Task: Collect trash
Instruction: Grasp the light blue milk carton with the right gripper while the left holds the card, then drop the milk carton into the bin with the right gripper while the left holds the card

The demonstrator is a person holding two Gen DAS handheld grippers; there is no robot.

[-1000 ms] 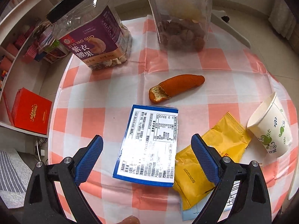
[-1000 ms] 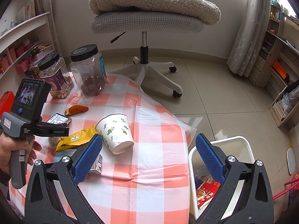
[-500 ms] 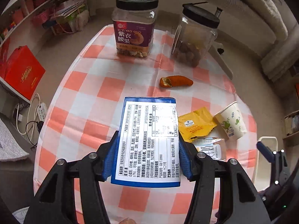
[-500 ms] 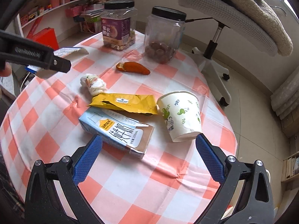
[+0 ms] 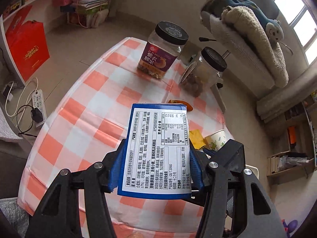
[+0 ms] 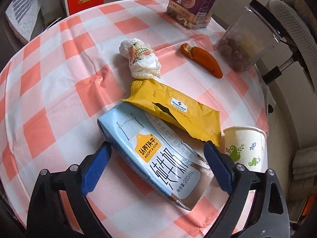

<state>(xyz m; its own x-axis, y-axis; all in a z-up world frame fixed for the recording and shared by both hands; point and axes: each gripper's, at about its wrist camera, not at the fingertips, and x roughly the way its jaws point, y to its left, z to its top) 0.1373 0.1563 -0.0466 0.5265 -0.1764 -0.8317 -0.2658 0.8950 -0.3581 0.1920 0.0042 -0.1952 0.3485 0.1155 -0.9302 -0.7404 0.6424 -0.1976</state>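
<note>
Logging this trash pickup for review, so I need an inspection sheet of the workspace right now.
Surface: checked tablecloth, creased.
Job's things: blue box lifted; milk carton, yellow wrapper, tissue wad, peel, paper cup on the table.
Clutter: two snack jars.
Grippers: left hand-held gripper shut on blue box; right hand-held gripper open, closing around the carton.
Cables: power strip on floor.
Surroundings: chair, shelves.

Left claw [image 5: 156, 166], right claw [image 6: 156, 168]: black arms, blue ribbed pads, silver screws.

A blue box [image 5: 156, 150] is held up in the air, while a milk carton [image 6: 150, 150], yellow wrapper [image 6: 174, 107], crumpled tissue [image 6: 141, 58], orange peel [image 6: 204, 60] and paper cup [image 6: 245, 148] lie on the table [image 6: 49, 69].
</note>
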